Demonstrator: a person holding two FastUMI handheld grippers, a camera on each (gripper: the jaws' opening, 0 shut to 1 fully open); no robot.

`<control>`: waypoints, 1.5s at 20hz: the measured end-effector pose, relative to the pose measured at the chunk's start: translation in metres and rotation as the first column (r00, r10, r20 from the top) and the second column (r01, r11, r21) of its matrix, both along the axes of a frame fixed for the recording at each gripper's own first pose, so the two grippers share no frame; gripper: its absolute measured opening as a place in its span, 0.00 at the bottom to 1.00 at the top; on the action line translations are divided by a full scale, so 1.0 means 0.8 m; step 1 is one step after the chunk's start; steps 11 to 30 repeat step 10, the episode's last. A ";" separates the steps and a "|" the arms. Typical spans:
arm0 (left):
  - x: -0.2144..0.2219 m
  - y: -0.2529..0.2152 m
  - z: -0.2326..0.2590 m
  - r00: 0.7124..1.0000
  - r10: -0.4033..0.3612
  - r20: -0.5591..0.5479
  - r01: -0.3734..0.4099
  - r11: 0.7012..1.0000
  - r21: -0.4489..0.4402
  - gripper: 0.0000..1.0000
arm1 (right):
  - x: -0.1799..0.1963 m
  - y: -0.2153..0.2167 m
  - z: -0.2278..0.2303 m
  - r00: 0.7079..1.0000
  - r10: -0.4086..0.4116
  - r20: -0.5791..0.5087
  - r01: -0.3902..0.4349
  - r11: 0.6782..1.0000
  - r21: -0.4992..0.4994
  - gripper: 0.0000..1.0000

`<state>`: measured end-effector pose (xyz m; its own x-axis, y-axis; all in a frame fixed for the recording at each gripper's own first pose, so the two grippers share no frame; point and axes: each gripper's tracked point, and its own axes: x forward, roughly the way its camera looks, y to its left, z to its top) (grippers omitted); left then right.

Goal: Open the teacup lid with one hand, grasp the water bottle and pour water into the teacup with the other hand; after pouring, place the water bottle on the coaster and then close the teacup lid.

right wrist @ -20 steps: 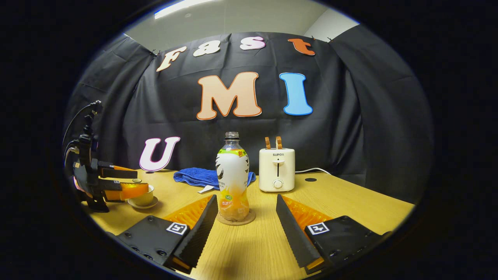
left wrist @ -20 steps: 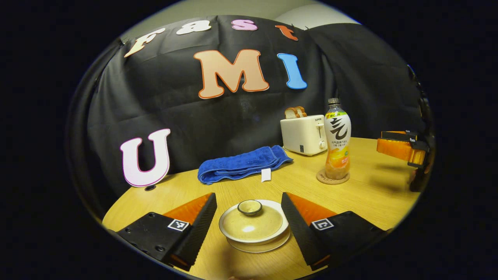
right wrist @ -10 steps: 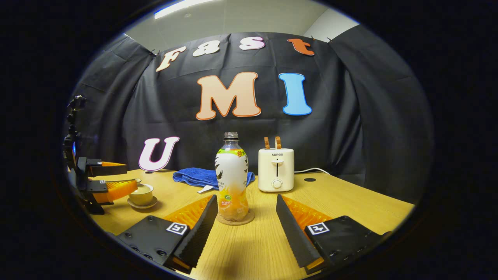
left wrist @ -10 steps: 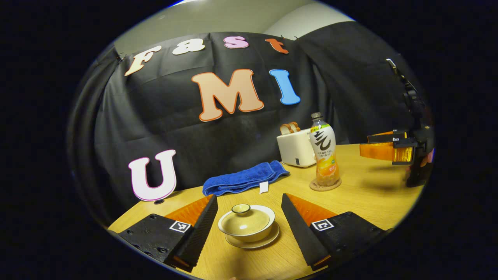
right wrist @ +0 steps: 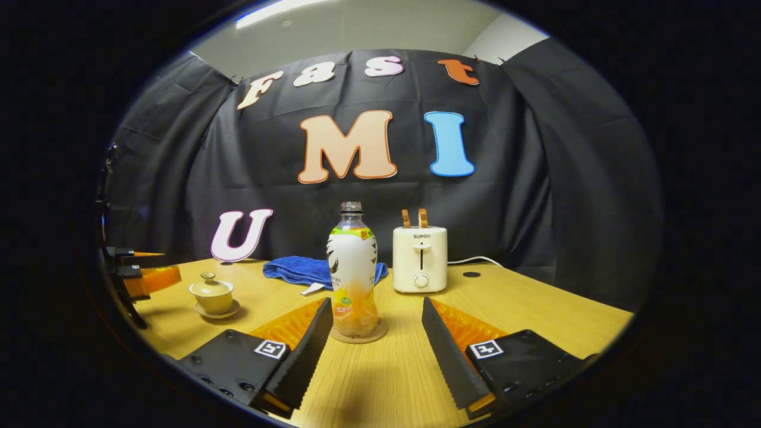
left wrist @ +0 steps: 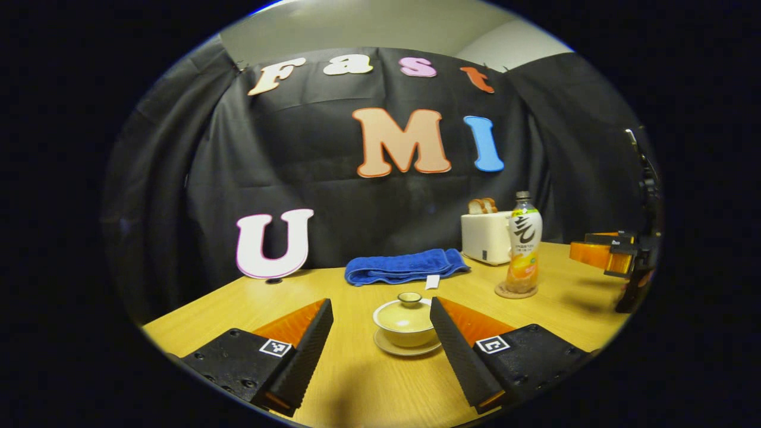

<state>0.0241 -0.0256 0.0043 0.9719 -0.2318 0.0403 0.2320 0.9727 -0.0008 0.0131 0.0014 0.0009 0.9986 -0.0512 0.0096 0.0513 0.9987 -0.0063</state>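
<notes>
Jaws spread wide on the left gripper [left wrist: 380,336], level above the table [left wrist: 250,303], short of the lidded teacup [left wrist: 406,322]. The right gripper [right wrist: 376,336], equally open, flanks empty space before the water bottle [right wrist: 352,273] upright on its coaster [right wrist: 358,334]. Farther back stands a toaster [right wrist: 420,259] marked SUPOR.

Low tabletop views, shared bottle [left wrist: 524,249]

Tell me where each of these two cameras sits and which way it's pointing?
Left gripper view: rides on the left gripper, facing the lidded teacup between its open fingers; the right gripper shows far right.
Right gripper view: rides on the right gripper, facing the water bottle on its coaster.
Both share the teacup, bottle, towel, toaster and table.
</notes>
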 end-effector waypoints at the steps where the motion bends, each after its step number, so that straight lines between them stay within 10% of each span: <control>1: 0.001 0.007 0.000 0.999 0.034 -0.013 -0.035 0.999 -0.017 0.96 | 0.000 -0.001 0.000 1.000 -0.004 0.000 0.004 1.000 0.000 0.95; 10: -0.009 0.083 -0.003 0.946 0.323 -0.017 -0.323 0.946 -0.005 0.94 | -0.013 -0.034 0.002 0.990 -0.138 0.007 0.138 0.990 -0.004 0.95; 30: -0.009 0.083 -0.003 0.946 0.323 -0.017 -0.323 0.946 -0.005 0.94 | -0.013 -0.034 0.002 0.990 -0.138 0.007 0.138 0.990 -0.004 0.95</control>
